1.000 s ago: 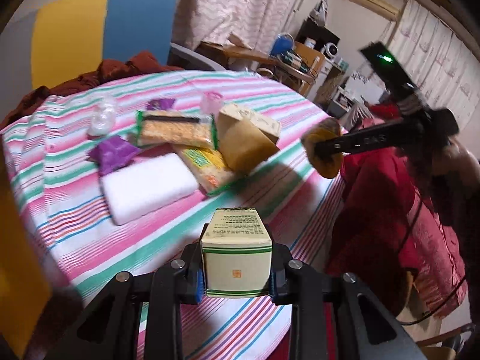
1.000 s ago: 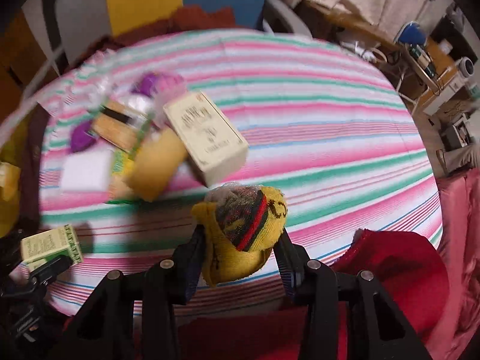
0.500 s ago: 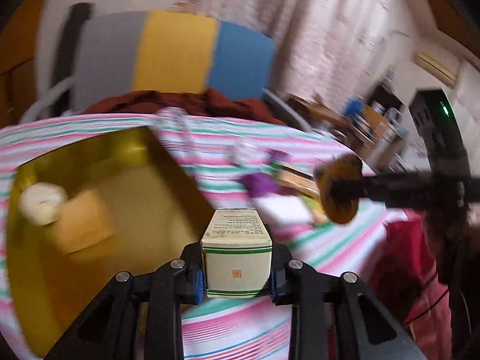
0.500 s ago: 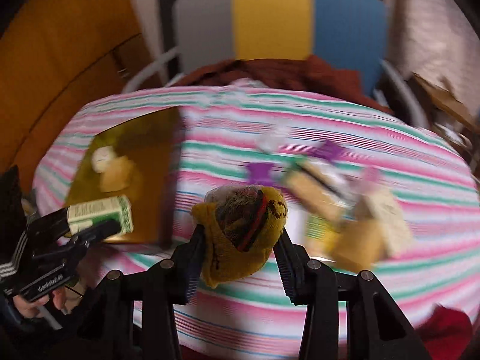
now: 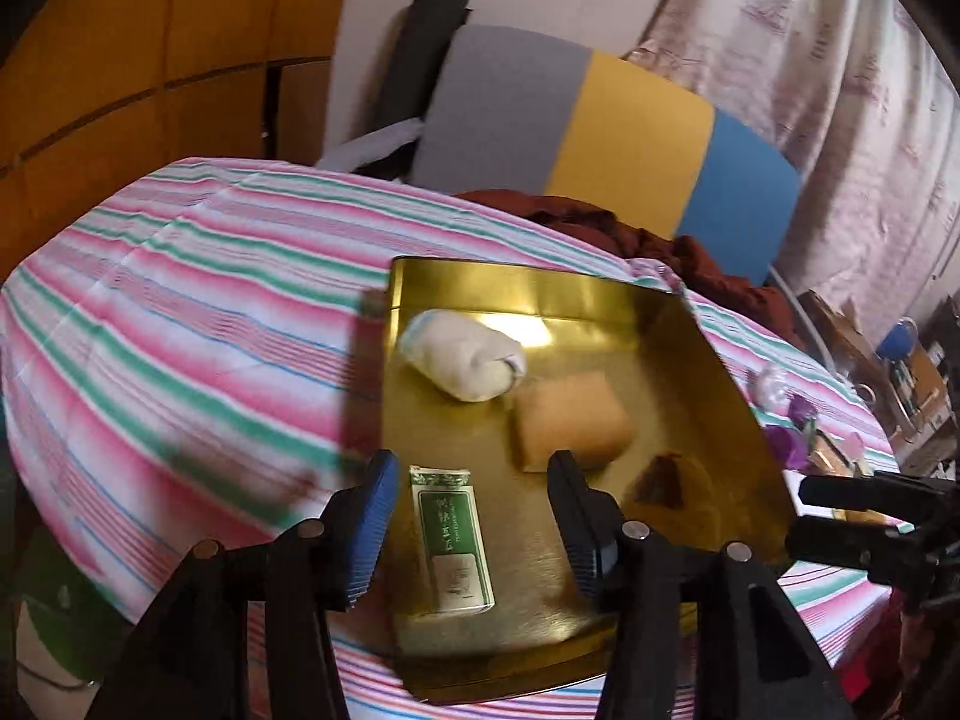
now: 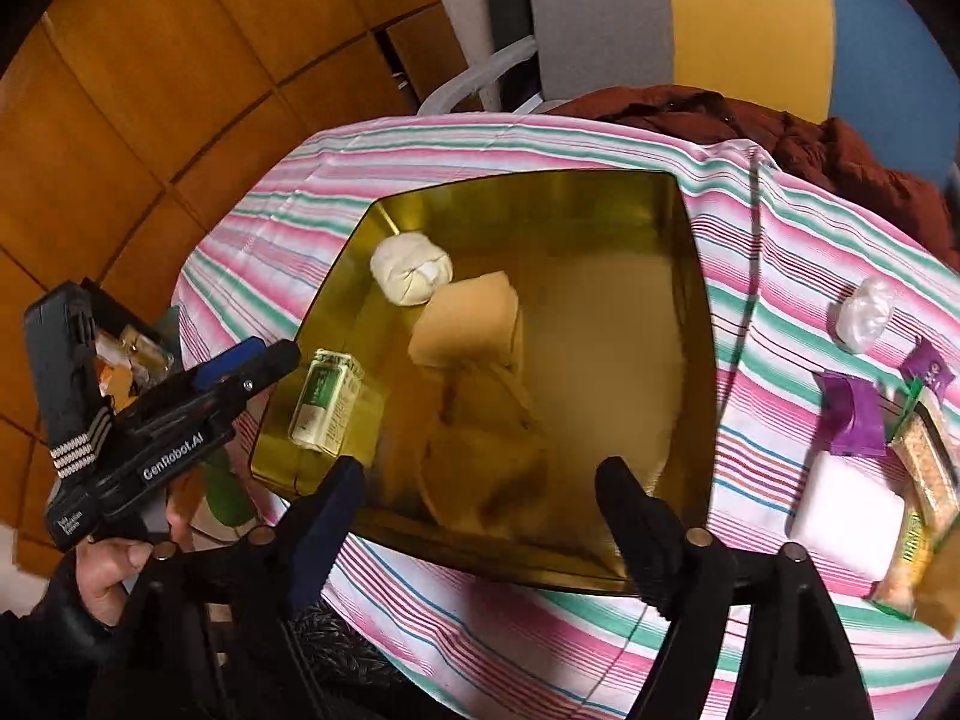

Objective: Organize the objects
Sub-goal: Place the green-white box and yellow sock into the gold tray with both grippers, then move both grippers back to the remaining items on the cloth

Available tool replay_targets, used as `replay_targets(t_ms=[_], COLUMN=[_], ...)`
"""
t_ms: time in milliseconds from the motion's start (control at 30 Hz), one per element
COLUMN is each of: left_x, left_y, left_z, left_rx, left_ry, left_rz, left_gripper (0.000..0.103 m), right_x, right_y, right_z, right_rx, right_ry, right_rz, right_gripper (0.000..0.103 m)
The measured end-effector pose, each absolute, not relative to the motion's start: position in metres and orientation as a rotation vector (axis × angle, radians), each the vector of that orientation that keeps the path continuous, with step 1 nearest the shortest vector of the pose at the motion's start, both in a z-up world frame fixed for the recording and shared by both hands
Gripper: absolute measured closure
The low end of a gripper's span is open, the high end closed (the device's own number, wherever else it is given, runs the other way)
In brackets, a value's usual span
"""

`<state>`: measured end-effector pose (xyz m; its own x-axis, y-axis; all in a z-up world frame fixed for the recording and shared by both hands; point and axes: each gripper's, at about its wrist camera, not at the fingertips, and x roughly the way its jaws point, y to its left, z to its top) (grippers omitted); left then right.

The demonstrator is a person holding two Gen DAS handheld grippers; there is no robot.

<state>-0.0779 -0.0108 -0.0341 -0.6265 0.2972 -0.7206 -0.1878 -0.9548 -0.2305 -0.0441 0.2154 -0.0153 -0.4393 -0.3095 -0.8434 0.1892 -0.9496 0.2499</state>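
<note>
At the far left we hold the left gripper [image 6: 282, 354] over the near left corner of the gold tray [image 6: 699, 324]. Its jaws are spread apart and nothing is between them. Just under it the green and white box [image 6: 327, 405] lies on its side on the tray floor, free of the blue pads [image 5: 375, 525]; we judge it was set there because the tray is the collecting place for this tidy-up.

Moving right inside the tray, the white rolled bundle [image 5: 462, 354] sits near the far left corner, and the tan block [image 5: 573, 420] is just beside it, toward the middle. In front of the block, the yellow knitted piece [image 6: 480, 456] lies slumped on the tray floor. It is blurred, so we cannot tell its exact shape.

The right gripper [image 6: 480, 495] hangs above the near edge of the tray with its jaws wide and empty, directly over the yellow piece. So both claws seem to us ready to go away for more.

Right of the tray, on the striped cloth [image 6: 540, 612], the other things wait well apart from it: a clear crumpled bag [image 6: 864, 315], purple packets [image 6: 852, 414], a white block [image 6: 846, 516] and snack packs [image 6: 927, 468]. We think these come next.
</note>
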Motion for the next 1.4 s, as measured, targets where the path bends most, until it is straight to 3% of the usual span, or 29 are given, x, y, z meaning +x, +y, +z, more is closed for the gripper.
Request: replay_targets(t_ms=[400,1400], left_x=[-0.059,-0.034], left_y=[-0.008,0.044], left_z=[-0.021,-0.026], left_rx=[-1.159,-1.162], left_ry=[-0.145,0.051], left_rz=[2.694,2.579], left_gripper=[0.051,0.050], right_x=[-0.023,-0.006], right_y=[0.203,0.262], right_z=[-0.012,-0.020], right_rx=[1.332,1.293], right_ry=[-0.052,-0.161], right_rz=[-2.694,-2.916], right_gripper=[0.001,0.000])
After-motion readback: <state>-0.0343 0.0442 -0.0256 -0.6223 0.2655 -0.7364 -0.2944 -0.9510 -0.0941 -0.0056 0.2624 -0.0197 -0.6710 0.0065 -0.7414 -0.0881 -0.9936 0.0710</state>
